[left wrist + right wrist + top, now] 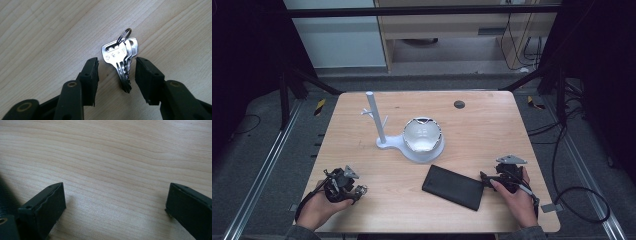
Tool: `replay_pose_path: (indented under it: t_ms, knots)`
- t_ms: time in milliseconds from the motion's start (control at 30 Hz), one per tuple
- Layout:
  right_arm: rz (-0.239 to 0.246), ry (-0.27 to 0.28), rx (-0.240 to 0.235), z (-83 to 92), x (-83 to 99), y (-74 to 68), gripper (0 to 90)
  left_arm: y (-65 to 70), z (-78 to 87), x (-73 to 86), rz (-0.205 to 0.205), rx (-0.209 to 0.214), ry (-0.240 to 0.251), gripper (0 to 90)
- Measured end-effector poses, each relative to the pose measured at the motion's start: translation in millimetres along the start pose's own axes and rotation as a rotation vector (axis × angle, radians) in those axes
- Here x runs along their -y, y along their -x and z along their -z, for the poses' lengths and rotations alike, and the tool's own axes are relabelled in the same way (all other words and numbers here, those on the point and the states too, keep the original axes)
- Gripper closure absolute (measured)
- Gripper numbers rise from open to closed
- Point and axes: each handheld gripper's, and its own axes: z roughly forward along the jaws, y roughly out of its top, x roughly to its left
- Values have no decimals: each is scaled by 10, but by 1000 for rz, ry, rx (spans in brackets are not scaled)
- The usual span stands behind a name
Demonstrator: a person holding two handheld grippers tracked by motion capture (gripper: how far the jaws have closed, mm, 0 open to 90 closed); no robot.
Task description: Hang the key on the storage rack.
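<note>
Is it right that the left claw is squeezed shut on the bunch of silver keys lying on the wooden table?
Not quite. The left claw is open, not squeezed shut: in the left gripper view its two black jaws stand apart on either side of the bunch of silver keys on a ring, with a gap on both sides. The keys do lie on the light wooden table.

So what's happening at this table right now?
A person holds a gripper in each hand. The left gripper is open, its jaws straddling a bunch of keys lying on the wooden table. The right gripper is open over bare wood beside a black pouch. A white stand sits behind.
</note>
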Motion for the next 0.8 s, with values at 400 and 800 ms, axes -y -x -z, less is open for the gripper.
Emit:
replay_pose_path:
  t_ms: [400, 800]
  knots:
    - [14, 2, -2, 2, 5, 0, 29, 9, -6, -5, -2, 27, -23, 788]
    - [9, 0, -7, 6, 5, -11, 28, 23, 57, -11, -10, 21, -5, 855]
